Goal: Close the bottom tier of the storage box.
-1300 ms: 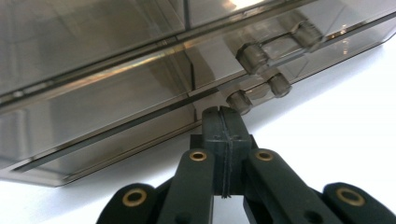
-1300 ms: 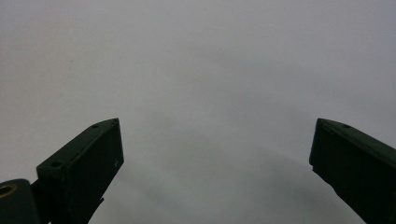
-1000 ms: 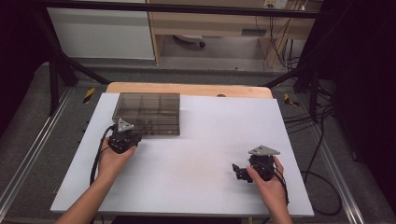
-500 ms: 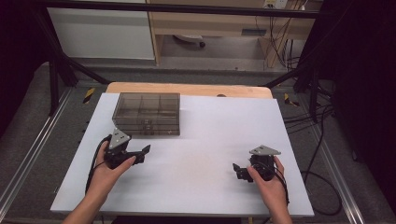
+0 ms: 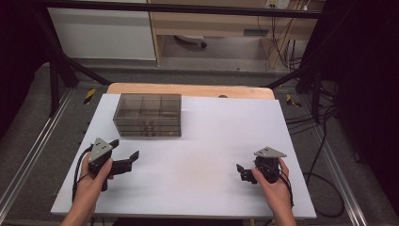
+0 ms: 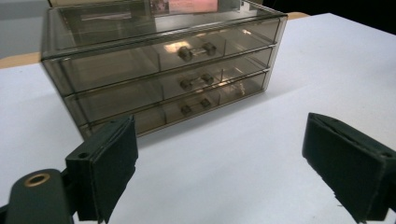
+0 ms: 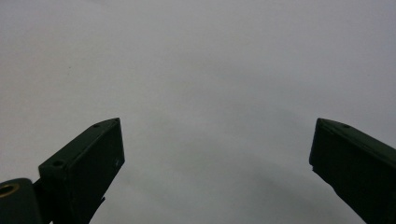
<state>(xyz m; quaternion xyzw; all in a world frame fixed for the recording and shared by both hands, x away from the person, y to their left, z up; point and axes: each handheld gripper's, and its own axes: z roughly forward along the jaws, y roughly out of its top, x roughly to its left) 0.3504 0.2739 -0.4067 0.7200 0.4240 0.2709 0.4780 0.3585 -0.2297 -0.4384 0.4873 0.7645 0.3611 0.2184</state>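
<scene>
Unlabelled smoked 3-drawer box (image 6: 163, 70) w/ no legible writing, white table (image 5: 197, 174)

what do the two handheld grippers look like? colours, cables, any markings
Both the left gripper and the right gripper are black, each topped by a grey three-cornered plate with a black cable trailing back. Their fingers are flat, black, rectangular pads with small screw holes; a brass-coloured ring sits at the base. Forearms look bare.

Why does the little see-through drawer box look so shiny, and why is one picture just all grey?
In the left gripper view, light glints off the drawer box top and fronts, and the near tongs look soft. In the right gripper view, the open tongs point at plain white table, dim, so it reads grey.
</scene>
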